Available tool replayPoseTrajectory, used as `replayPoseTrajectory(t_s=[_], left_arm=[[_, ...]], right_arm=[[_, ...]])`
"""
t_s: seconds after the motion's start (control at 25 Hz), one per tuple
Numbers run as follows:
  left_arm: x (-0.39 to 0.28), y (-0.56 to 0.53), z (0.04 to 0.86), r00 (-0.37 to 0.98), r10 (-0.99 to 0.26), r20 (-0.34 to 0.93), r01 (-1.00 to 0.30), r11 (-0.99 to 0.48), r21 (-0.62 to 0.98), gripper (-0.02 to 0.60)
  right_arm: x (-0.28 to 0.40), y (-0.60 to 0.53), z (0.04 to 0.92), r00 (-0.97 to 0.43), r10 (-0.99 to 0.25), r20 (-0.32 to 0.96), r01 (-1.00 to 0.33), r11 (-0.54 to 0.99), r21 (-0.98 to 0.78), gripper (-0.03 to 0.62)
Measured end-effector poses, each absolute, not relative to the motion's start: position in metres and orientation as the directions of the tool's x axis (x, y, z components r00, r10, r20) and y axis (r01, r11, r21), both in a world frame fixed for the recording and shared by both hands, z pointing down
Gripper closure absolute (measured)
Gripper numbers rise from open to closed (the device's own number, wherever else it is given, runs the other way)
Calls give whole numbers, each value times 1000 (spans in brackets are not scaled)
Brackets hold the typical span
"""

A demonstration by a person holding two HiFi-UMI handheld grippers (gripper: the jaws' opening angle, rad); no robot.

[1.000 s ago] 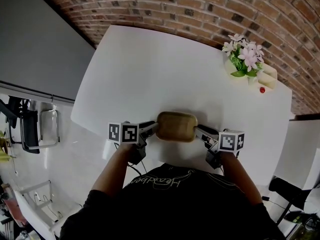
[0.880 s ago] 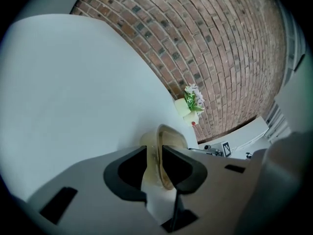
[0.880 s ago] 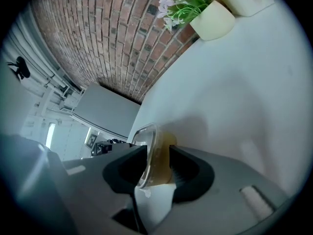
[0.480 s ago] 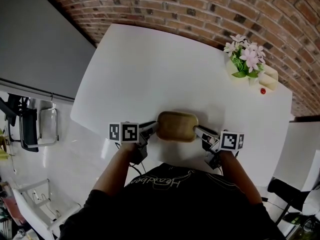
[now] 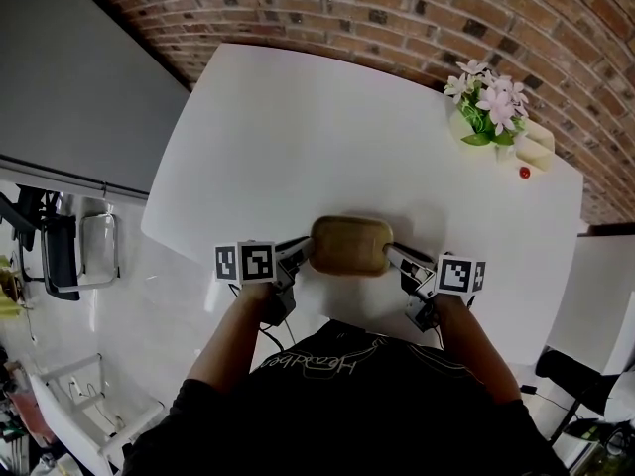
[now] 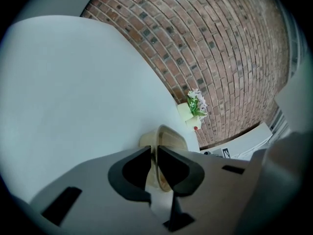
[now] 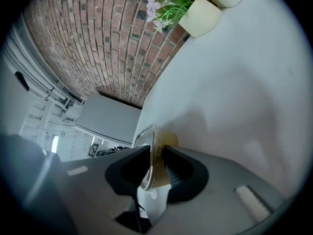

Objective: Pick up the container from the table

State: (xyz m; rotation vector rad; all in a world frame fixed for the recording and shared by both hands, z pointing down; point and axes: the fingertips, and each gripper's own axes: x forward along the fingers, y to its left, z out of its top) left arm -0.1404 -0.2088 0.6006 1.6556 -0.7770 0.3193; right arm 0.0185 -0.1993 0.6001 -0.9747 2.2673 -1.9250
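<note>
Closing in over the last moment, my right tongs (image 5: 394, 258) now pinch the right rim of the container (image 5: 349, 246), jaws narrowed onto its edge. My left tongs (image 5: 301, 254) grip the opposite rim, jaws nearly together. The tan container sits where it was, on the white tabletop (image 5: 298, 137) near its front edge, well apart from the flower pot (image 5: 486, 107).

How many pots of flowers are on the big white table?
1. The cream pot of pink and white flowers stands near the white table's far right corner, close to the red brick wall. No other shows.
</note>
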Motion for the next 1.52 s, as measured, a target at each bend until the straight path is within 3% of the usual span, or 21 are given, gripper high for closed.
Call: replayPoseTrajectory(t_s=[0.84,1.52], left_arm=[[-116,-186,525,745,-414,523,-634,-199,747,529],[-80,-108,434,724,-538,431,-650,-325,687,529]], right_arm=[[44,-174,525,-777,-574,259,-460,236,-856,500],[86,-92,423,-763,-633,133,-481,418,-770,499]])
